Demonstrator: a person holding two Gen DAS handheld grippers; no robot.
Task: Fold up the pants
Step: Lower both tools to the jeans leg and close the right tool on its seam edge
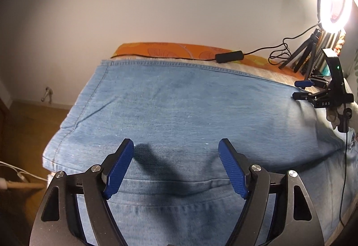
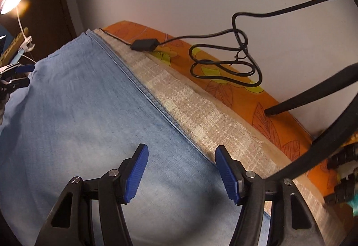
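Light blue denim pants (image 1: 179, 107) lie folded flat on a bed, one layer lying over another, with a fold edge across the near part. My left gripper (image 1: 176, 145) is open and empty just above the near part of the denim. My right gripper (image 2: 181, 149) is open and empty over the pants' (image 2: 73, 111) far seam edge. The right gripper also shows in the left wrist view (image 1: 298, 89) at the pants' right end. The left gripper shows in the right wrist view (image 2: 20, 75) at the left edge.
A beige woven blanket (image 2: 201, 116) and an orange patterned sheet (image 2: 279, 125) lie beyond the pants by the white wall. A black cable with inline switch (image 2: 144, 44) lies on them. A lit ring light (image 1: 333, 0) on a tripod (image 1: 306, 53) stands at the far right. Wooden floor (image 1: 26, 134) lies left.
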